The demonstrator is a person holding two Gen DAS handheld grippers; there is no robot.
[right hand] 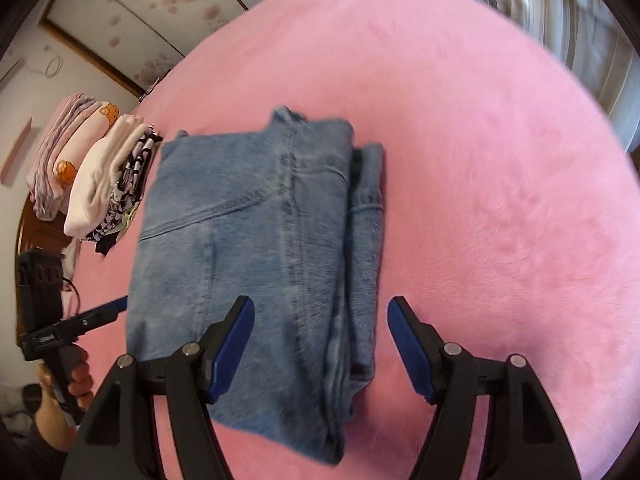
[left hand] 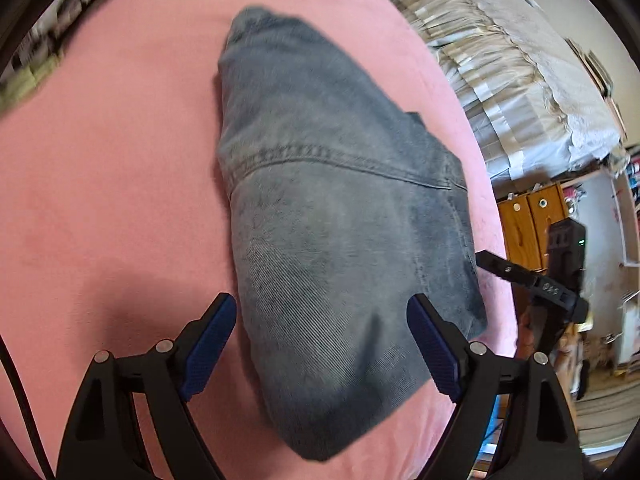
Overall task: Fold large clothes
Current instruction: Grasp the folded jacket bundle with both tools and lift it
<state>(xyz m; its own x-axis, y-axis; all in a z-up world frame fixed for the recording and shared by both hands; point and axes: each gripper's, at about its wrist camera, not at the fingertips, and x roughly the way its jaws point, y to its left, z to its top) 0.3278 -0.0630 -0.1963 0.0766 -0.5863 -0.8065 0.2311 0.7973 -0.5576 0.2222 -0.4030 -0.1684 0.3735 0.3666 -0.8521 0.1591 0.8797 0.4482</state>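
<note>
jeans (right hand: 256, 248) folded, centre frame on pink blanket (right hand: 500, 200) | left gripper (left hand: 320, 344) jaws spread, empty | right gripper (right hand: 320, 344) jaws spread, empty | clothes pile (right hand: 100, 176) upper left

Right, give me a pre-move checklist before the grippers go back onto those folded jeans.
1. Left gripper open, nothing held: ok.
2. Right gripper open, nothing held: ok.
3. Jeans folded into a compact bundle on the pink blanket: ok.
4. Bundle edges lined up: not ok, one layer sticks out along one side.
5. Stack of folded clothes apart from the jeans: cannot tell.
</note>
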